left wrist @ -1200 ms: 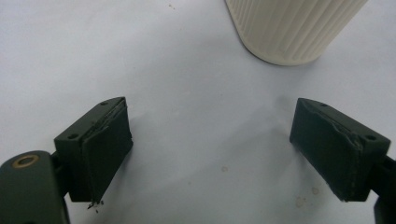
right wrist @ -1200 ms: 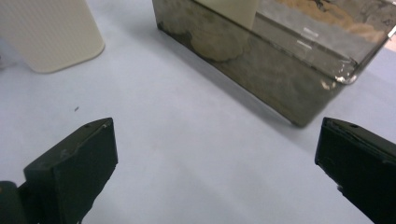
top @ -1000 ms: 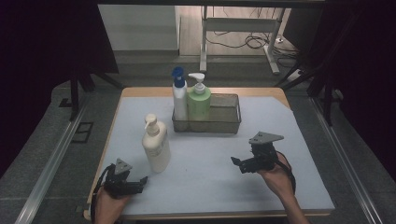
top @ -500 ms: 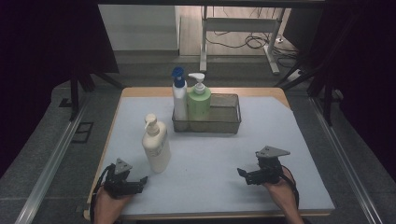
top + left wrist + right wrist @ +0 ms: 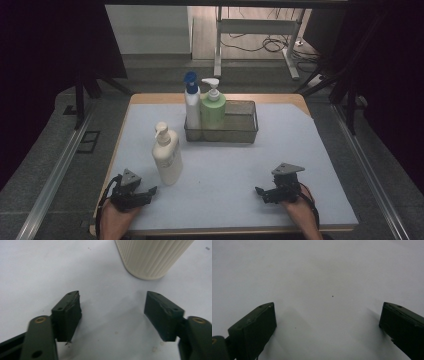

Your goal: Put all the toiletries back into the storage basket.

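A cream pump bottle (image 5: 167,157) stands upright on the pale table mat (image 5: 225,170), left of centre. My left gripper (image 5: 150,191) rests low at the front left, pointing toward the bottle's base. In the left gripper view the ribbed cream bottle (image 5: 152,257) stands just beyond the gripper (image 5: 113,297). Its jaws have just been closing, are still apart, and have nothing between them. My right gripper (image 5: 260,191) sits low at the front right, pointing left. In the right gripper view this gripper (image 5: 328,307) is wide open over bare mat.
A dark wire basket (image 5: 240,131) stands at the back centre, holding a white bottle with a blue cap (image 5: 192,102) and a green pump bottle (image 5: 213,107) in its left end. The mat's front edge runs just below both hands.
My right gripper has come down toward the mat and closer to the front edge. The left hand has kept its place beside the cream bottle.
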A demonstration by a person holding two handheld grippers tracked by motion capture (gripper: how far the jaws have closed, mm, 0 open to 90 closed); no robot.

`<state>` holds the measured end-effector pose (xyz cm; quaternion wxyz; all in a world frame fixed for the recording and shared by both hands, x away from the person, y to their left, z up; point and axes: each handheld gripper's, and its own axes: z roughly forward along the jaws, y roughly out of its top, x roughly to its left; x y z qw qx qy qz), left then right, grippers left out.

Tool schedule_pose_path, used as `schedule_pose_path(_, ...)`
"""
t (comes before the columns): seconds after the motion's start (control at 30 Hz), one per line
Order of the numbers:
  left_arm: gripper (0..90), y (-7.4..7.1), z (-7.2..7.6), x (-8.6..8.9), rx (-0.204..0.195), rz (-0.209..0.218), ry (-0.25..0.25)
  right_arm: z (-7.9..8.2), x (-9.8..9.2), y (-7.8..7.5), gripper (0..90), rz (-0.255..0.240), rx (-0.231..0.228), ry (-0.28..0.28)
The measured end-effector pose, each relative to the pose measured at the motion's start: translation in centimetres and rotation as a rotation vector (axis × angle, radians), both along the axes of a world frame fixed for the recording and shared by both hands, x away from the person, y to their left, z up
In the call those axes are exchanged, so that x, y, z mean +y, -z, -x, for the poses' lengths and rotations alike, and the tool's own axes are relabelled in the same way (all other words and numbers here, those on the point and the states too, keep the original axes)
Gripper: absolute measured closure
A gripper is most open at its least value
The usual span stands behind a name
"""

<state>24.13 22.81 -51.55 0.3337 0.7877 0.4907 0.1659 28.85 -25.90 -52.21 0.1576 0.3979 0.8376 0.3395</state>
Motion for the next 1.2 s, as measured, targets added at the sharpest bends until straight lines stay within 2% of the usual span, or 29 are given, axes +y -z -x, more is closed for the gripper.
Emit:
schedule_pose_path(0.2, 50.7, -0.3, -0.5, 0.2, 0.004, 0.037, 0.013, 0.0, 0.0, 0.0, 0.4, 0.0, -0.001, 0.0)
schedule_pose_path(0.43, 77.1, -0.5, -1.6, -0.4, 0.012, 0.035, 0.05, 0.0, 0.0, 0.0, 0.4, 0.0, 0.0, 0.0)
schedule_pose_path(0.57, 87.4, -0.5, -2.3, -1.0, 0.007, 0.022, 0.086, 0.0, 0.0, 0.0, 0.4, 0.0, -0.001, 0.0)
schedule_pose_path(0.67, 89.2, -0.4, -2.8, -1.3, 0.003, -0.004, 0.094, 0.0, 0.0, 0.0, 0.4, 0.0, -0.001, 0.0)
schedule_pose_path(0.8, 89.4, -0.4, -3.4, -1.6, -0.012, 0.006, 0.108, 0.0, 0.0, 0.0, 0.4, -0.001, 0.002, 0.001)
schedule_pose_path(0.87, 89.5, -0.4, -3.6, -1.8, -0.012, -0.012, 0.106, 0.0, 0.0, 0.0, 0.4, 0.0, 0.002, 0.001)
schedule_pose_path(1.0, 89.6, -0.3, -3.6, -2.0, -0.002, 0.017, 0.121, 0.0, 0.1, 0.0, 0.3, 0.002, 0.001, 0.002)
schedule_pose_path(1.2, 89.6, -0.4, -3.6, -3.4, 0.001, 0.016, 0.161, 0.0, 0.1, 0.0, 0.4, 0.004, 0.002, 0.001)
